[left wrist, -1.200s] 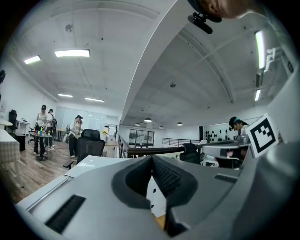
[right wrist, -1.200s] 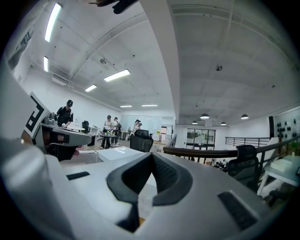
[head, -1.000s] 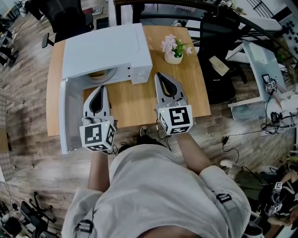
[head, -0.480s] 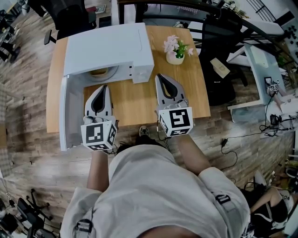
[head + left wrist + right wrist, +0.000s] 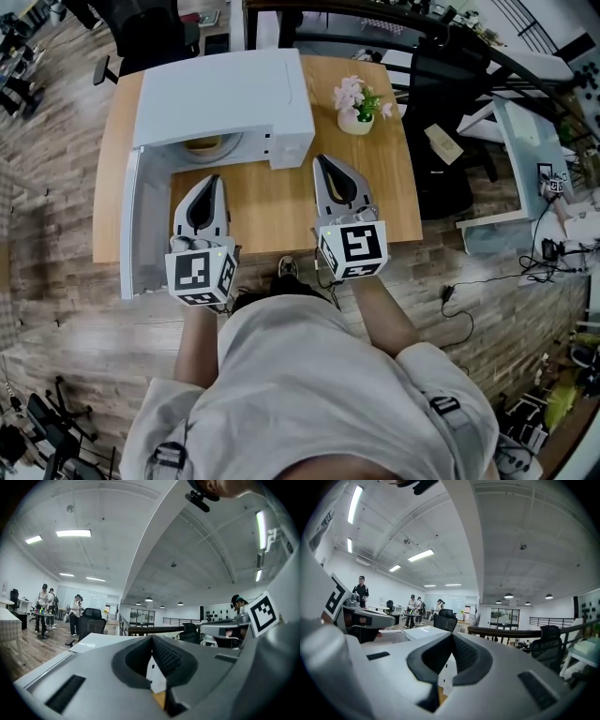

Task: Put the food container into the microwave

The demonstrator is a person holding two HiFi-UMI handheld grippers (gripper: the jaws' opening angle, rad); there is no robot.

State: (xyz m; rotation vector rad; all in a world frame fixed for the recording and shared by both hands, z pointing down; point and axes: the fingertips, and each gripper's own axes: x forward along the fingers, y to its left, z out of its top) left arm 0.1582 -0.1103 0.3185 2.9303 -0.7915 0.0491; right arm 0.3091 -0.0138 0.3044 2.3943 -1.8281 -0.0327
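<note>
1. A white microwave [image 5: 220, 94] stands on the far left part of the wooden table [image 5: 272, 202]. Its door [image 5: 141, 225] is swung wide open along the table's left edge, toward the person.
2. The food container [image 5: 202, 144] sits inside the microwave's cavity. Only its tan front rim shows under the top of the housing.
3. The left gripper [image 5: 210, 179] is held level over the table's near left part, just beside the open door. Its tips point at the cavity and are apart from the container. Its jaws are pressed together with nothing between them.
4. The right gripper [image 5: 322, 159] is level over the near middle of the table, to the right of the microwave's front corner. Its jaws are likewise closed and empty.
5. A small pot of pink flowers [image 5: 356, 103] stands toward the table's far right corner, near the microwave's right side but not touching it.
</note>
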